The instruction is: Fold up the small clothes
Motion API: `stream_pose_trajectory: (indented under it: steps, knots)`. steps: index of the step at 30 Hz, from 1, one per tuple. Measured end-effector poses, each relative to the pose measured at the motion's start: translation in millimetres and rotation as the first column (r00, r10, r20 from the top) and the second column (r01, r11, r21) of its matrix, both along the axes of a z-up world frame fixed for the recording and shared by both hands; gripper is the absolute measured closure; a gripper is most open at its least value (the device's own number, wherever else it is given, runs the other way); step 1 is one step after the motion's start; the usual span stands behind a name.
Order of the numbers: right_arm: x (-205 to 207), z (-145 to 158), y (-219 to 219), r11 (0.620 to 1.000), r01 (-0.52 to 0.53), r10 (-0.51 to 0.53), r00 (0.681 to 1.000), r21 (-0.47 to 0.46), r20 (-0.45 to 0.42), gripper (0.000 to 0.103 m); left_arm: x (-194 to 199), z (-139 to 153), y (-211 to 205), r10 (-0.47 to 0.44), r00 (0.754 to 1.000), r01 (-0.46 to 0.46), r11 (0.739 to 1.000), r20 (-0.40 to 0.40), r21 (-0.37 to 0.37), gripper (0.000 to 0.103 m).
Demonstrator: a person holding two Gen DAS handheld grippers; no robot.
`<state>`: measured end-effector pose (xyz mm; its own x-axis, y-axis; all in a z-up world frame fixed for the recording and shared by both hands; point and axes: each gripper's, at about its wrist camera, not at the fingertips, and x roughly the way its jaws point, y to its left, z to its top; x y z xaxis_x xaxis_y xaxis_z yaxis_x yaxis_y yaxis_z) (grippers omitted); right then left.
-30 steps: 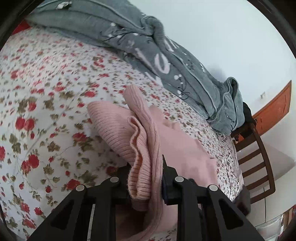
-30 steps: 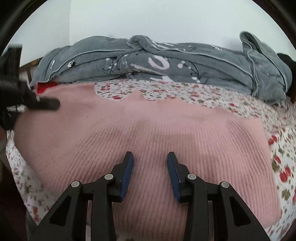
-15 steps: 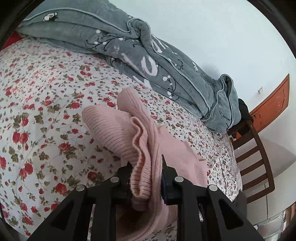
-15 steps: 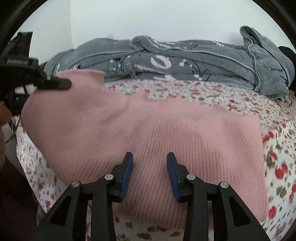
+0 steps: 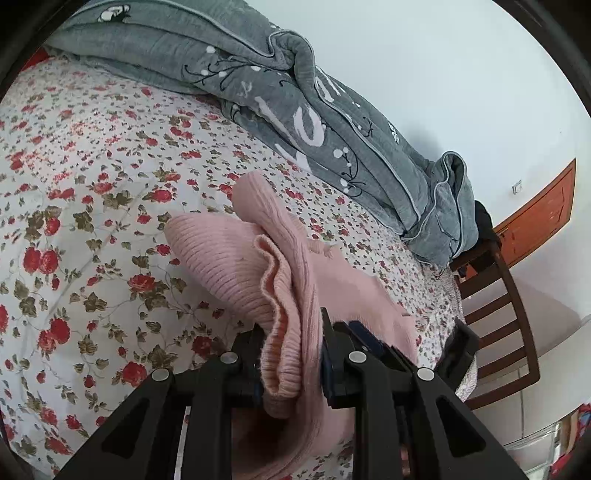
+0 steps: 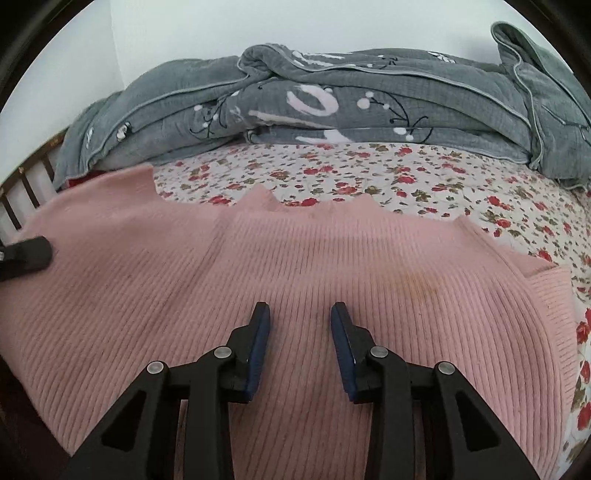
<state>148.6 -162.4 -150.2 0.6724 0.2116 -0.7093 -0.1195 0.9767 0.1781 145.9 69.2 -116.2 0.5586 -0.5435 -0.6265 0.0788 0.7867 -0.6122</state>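
Note:
A pink ribbed knit garment [image 6: 295, 266] lies spread on a floral bedsheet [image 6: 406, 177]. My left gripper [image 5: 291, 354] is shut on a bunched edge of the pink garment [image 5: 236, 258], holding it over the sheet. In the right wrist view, the left gripper's black tip [image 6: 29, 253] sits at the garment's left edge. My right gripper [image 6: 300, 325] is open, its jaws apart just above the middle of the garment, holding nothing.
A rumpled grey quilt [image 6: 332, 107] with white print lies along the back of the bed, also in the left wrist view [image 5: 295, 92]. A dark wooden chair [image 5: 495, 295] stands by the bed's right side. A white wall [image 6: 295, 26] lies behind.
The left gripper lifted the garment's left edge, then lowered it back toward the sheet. The garment has shifted and now shows its right side folded under. The right gripper stayed open.

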Motion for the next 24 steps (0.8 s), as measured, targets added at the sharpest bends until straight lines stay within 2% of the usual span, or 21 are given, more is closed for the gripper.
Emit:
stream_pose_trajectory:
  steps: [4,7,10,12,13,17,24]
  knots:
    - [-27,12,-19,0.998,-0.009,0.008,1.0,0.057,0.015,0.069,3,8,-6,0.0,1.0,0.0,1.0,0.002,0.007,0.081]
    - [-52,13,-22,0.999,-0.034,0.033,0.998,0.02,0.061,0.068,1,22,-19,0.002,1.0,-0.003,0.999,0.03,0.042,0.081]
    - [-71,3,-12,0.993,-0.063,0.072,0.993,-0.1,0.091,0.068,0,36,-37,-0.007,0.999,0.005,0.999,0.043,0.051,0.082]
    - [-83,7,-16,0.993,-0.056,0.067,0.993,-0.1,0.102,0.068,-1,45,-50,-0.007,0.999,0.004,0.998,0.045,0.066,0.082]
    - [-91,13,-24,0.996,-0.059,0.065,0.992,-0.062,0.108,0.068,-2,51,-58,-0.008,0.999,0.004,0.997,0.048,0.082,0.082]
    - [-120,33,-65,1.0,-0.01,0.008,0.986,0.012,0.168,0.068,-5,67,-89,-0.022,0.998,0.013,0.99,0.06,0.143,0.082]
    - [-157,43,-142,0.991,0.133,-0.13,0.973,-0.006,0.189,0.068,-5,78,-163,-0.081,0.996,0.072,0.979,0.038,0.189,0.083]
